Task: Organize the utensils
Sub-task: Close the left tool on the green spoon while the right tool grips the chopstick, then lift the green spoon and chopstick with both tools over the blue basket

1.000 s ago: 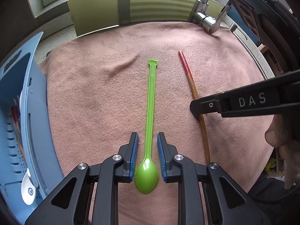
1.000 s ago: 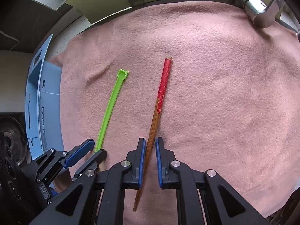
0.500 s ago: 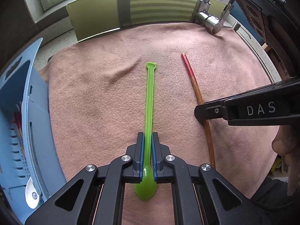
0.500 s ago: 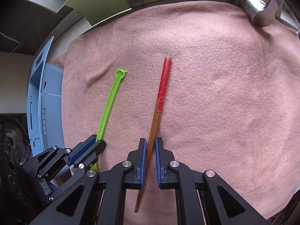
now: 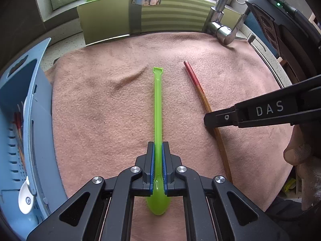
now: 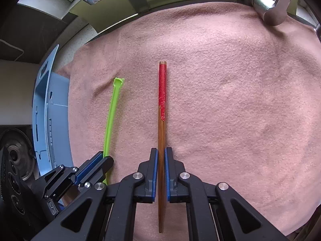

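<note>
A long green plastic spoon [image 5: 157, 100] lies on a pink cloth [image 5: 96, 110], bowl toward me. My left gripper [image 5: 157, 144] is shut on its handle just above the bowl, and it shows from the side [image 6: 103, 158] in the right wrist view. To the spoon's right lies a wooden chopstick [image 6: 161, 104] with a red top end. My right gripper [image 6: 161, 150] is shut on the chopstick's lower shaft, which runs straight between the blue pads. In the left wrist view the right gripper [image 5: 207, 118] reaches in from the right over the chopstick [image 5: 195, 82].
A blue drainer basket [image 5: 30, 104] stands at the cloth's left edge, holding a white spoon [image 5: 25, 198] and other utensils. A chrome tap [image 5: 222, 30] rises at the back right. A person's hand [image 5: 301, 156] is at the right edge.
The left jaws closed onto the green spoon's handle. The right jaws tightened on the chopstick, which turned from slanted to straight between the pads.
</note>
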